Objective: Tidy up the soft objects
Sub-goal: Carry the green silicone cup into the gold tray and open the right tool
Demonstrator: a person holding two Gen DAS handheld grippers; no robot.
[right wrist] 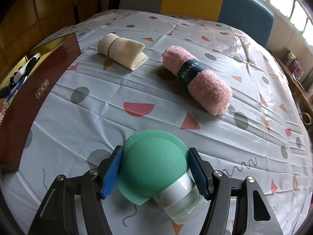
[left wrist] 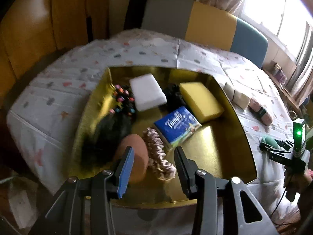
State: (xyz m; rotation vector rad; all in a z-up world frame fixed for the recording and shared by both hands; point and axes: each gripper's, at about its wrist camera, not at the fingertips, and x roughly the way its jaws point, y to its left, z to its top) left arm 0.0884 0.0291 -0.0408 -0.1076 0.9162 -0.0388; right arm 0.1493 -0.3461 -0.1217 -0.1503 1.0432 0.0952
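Observation:
My left gripper [left wrist: 154,154] is open and empty above the near end of a gold-lined box [left wrist: 225,137]. In the box lie a white sponge [left wrist: 146,92], a yellow sponge [left wrist: 201,101], a blue tissue pack [left wrist: 177,126], a pink scrunchie [left wrist: 158,154], a brown puff [left wrist: 135,156], black fluffy items [left wrist: 109,137] and hair ties with coloured beads [left wrist: 122,98]. My right gripper [right wrist: 155,168] is shut on a green silicone-topped bottle [right wrist: 152,164] over the tablecloth. A pink yarn skein [right wrist: 197,78] and a beige rolled cloth [right wrist: 122,51] lie on the table beyond it.
The box's dark red outer wall [right wrist: 35,90] stands left of my right gripper. The patterned tablecloth [right wrist: 137,90] covers a round table. A grey, yellow and blue chair back [left wrist: 211,23] stands behind it. A shelf with small items [right wrist: 293,66] is at the right.

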